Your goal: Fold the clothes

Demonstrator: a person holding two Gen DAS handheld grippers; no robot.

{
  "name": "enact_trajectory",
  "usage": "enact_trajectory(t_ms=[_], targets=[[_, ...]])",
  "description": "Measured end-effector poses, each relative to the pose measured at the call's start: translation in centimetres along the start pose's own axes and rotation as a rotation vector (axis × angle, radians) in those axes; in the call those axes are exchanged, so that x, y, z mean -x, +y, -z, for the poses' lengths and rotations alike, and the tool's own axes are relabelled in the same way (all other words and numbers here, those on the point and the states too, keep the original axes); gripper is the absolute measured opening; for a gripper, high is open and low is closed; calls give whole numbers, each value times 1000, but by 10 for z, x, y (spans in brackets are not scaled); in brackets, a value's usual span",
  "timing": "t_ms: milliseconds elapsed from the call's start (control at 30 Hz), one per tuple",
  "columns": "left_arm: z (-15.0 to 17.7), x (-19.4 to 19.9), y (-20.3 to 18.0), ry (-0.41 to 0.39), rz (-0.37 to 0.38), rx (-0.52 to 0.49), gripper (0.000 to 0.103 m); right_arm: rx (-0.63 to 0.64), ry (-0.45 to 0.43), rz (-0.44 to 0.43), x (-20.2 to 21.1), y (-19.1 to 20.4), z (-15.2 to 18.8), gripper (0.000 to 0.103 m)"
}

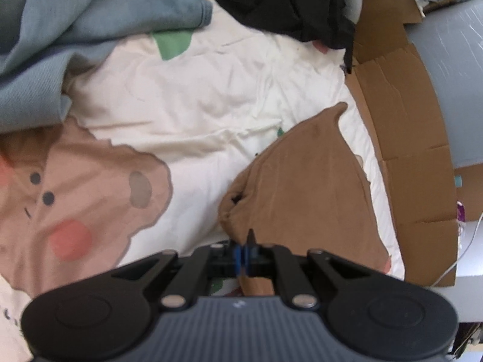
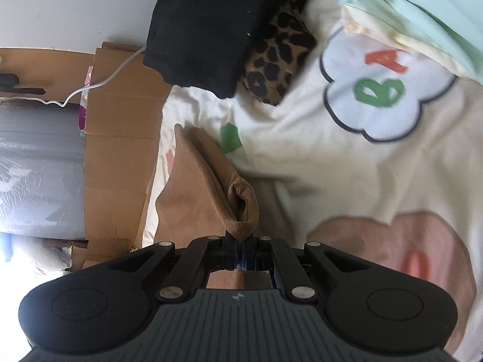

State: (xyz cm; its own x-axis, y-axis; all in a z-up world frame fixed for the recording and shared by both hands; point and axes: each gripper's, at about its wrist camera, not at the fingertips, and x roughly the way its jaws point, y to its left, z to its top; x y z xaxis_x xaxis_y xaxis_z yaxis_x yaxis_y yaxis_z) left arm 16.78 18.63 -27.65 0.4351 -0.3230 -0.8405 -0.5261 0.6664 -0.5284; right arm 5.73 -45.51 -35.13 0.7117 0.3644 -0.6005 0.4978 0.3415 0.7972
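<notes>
I had both jaws clamped on the brown garment (image 1: 302, 187): left gripper (image 1: 244, 255) and right gripper (image 2: 241, 255) pinched its edges above the cream bedsheet (image 1: 196, 96), near the black clothes (image 1: 286, 3).

Colours & patterns, bed w/ clothes

Tan garment (image 1: 305, 193) showing plain brown at 4 o'clock; cream bedcover (image 1: 187, 96) carrying a pink-brown cartoon patch w/ grey dots & a coral blotch at 8, green bit at 12. Blue-grey garment (image 1: 75, 30) lying at 10, black one (image 1: 283, 3) at 1, brown cardboard (image 1: 401, 114) at 3. Right view: leopard-print piece (image 2: 279, 63) showing tan w/ black spots at 12, white flower patch w/ green & orange letters at 2.
</notes>
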Motion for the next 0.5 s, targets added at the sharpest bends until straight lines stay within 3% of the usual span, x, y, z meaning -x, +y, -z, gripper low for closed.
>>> enact_trajectory(t_ms=[500], targets=[[10, -14, 15, 59, -98, -56, 2, -59, -14, 16, 6, -28, 9, 1]])
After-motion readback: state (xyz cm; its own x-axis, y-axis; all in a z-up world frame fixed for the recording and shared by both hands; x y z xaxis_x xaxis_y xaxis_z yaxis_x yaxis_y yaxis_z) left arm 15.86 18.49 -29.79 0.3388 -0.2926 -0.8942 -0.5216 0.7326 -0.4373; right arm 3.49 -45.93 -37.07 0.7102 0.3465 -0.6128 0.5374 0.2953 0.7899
